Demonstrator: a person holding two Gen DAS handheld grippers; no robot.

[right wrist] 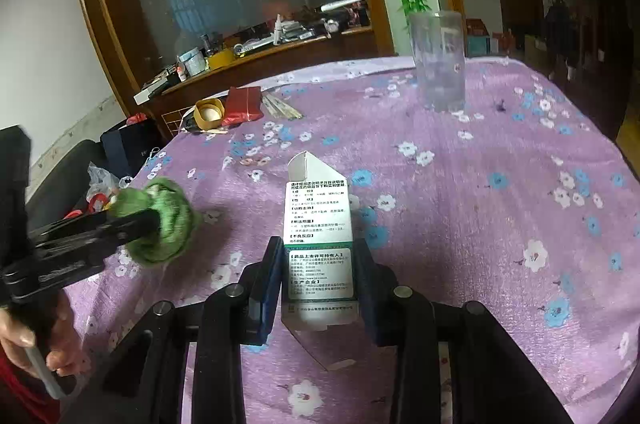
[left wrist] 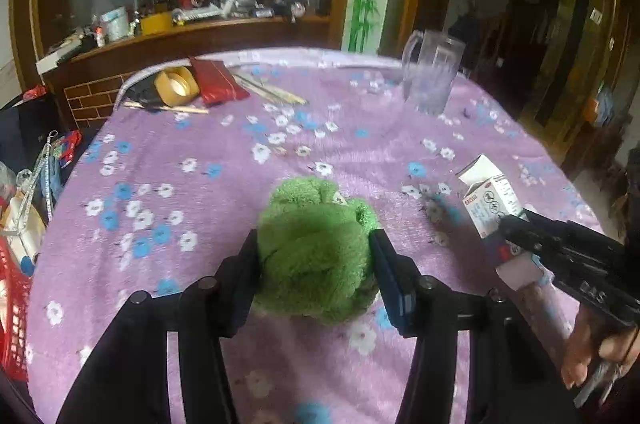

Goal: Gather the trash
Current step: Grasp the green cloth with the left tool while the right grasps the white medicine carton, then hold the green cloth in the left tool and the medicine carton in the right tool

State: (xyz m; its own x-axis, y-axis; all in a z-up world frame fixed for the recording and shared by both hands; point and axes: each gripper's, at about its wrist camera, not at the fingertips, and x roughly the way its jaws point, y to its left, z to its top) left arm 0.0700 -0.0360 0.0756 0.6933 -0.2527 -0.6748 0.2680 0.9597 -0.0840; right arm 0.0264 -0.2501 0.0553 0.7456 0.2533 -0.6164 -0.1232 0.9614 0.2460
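Left gripper, lower centre, jaws pressed on a green ball; right gripper, lower centre, clamps a carton.

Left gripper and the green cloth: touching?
Touching. The left wrist view shows both fingers of the left gripper pressed into the sides of the green cloth, no gap.

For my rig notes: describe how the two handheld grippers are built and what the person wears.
Both the left gripper and right gripper are black, with flat fingers faced in dark blue pads, round bolt heads and a pale trigger lever. A red sleeve shows at the left hand.
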